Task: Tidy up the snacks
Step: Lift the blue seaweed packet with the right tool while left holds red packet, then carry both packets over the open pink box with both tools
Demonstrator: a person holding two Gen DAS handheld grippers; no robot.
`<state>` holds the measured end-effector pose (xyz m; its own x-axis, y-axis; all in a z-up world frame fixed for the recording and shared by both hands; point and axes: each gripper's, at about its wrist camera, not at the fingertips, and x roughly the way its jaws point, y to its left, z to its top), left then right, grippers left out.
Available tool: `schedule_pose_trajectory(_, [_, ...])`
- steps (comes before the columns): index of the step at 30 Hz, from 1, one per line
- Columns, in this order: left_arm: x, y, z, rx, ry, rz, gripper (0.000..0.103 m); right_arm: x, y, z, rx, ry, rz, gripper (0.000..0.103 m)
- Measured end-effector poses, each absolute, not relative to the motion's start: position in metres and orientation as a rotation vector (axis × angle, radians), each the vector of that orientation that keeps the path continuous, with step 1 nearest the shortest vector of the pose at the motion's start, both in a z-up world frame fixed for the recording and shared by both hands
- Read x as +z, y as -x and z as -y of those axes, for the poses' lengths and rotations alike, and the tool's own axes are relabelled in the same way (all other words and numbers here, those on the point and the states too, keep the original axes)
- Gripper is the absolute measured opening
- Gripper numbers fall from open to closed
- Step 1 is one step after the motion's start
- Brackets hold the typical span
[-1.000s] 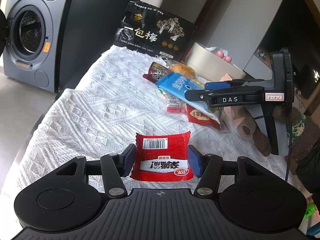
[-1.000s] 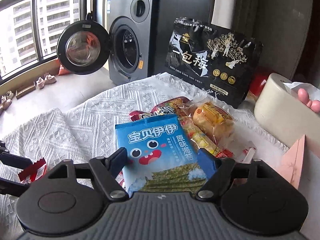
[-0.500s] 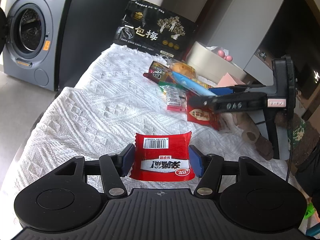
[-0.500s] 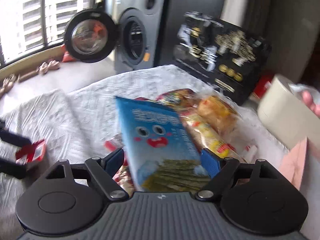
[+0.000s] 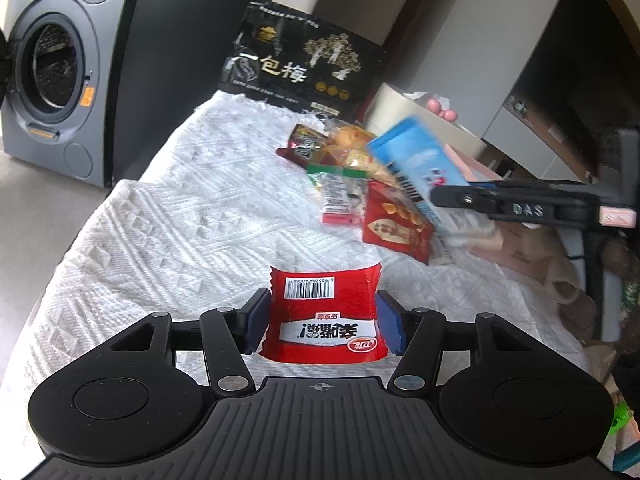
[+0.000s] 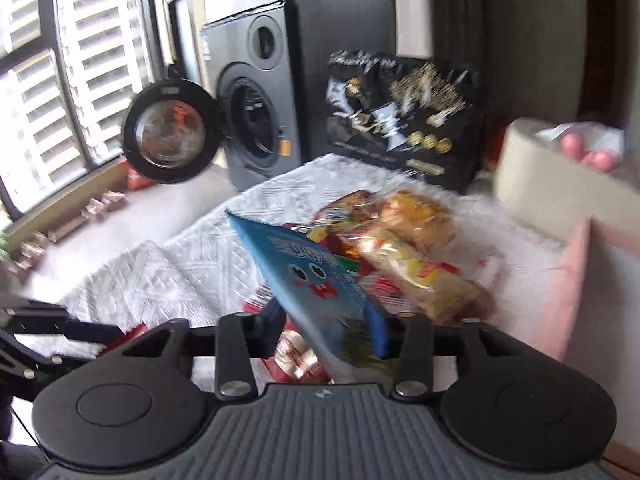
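Left gripper (image 5: 322, 320): blue pads pressed against both sides of a red snack packet (image 5: 323, 316), barcode end pointing away from the camera. The packet lies on the white textured cloth (image 5: 192, 240), on the near side of the snack pile (image 5: 352, 176).

Right gripper (image 6: 326, 326): jaws have just been closing, and they are now clamped on the lower part of a blue seaweed packet (image 6: 308, 280). The packet is tilted on edge, its top corner leaning left in the right wrist view. It sits above the near edge of the snack pile; view is motion-blurred. In the left wrist view the same blue packet (image 5: 416, 160) shows at the pile's right side, raised off the cloth, in the black fingers of the right gripper (image 5: 452, 196).

Snack pile: a yellow bread-like pack in clear wrap (image 6: 416, 256), a dark red packet (image 5: 304, 146), a green-and-pink stick pack (image 5: 340, 196), a red packet with food pictured on it (image 5: 394, 226).

Beyond the pile: a large black bag with gold print (image 5: 304, 64) stands at the cloth's far edge. To the right of the pile, a beige box (image 6: 548, 188) with fingertips (image 6: 586, 152) at its top. A pink board (image 6: 592, 280) leans nearer than the box. Left of the black bag, a grey washing machine (image 6: 260, 112) with its door (image 6: 168, 132) open.
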<state>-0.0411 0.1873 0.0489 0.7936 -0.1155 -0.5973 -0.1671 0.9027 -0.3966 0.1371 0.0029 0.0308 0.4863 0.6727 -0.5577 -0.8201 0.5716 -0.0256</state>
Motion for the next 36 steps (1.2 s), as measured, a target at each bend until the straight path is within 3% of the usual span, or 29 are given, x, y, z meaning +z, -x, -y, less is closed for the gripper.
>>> schedule_pose_trajectory(2, [0.052, 0.039, -0.182, 0.004, 0.440, -0.658, 0.061, 0.036, -0.123, 0.008, 0.895, 0.336, -0.507, 0.024])
schedule_pose_trajectory(13, [0.076, 0.016, -0.101, -0.302, 0.296, -0.678, 0.060, 0.041, -0.046, 0.124, 0.827, 0.162, -0.508, 0.011])
schedule_pose_trajectory(24, [0.141, -0.077, -0.019, -0.532, 0.183, -0.582, 0.059, 0.072, -0.005, 0.236, 0.620, 0.052, -0.375, 0.011])
schedule_pose_trajectory(27, [0.152, -0.126, -0.008, -0.509, 0.225, -0.570, 0.065, 0.069, -0.013, 0.243, 0.603, 0.035, -0.376, 0.011])
schedule_pose_trajectory(36, [0.114, -0.212, 0.000, -0.400, 0.297, -0.602, 0.069, 0.073, -0.051, 0.247, 0.553, -0.010, -0.364, 0.011])
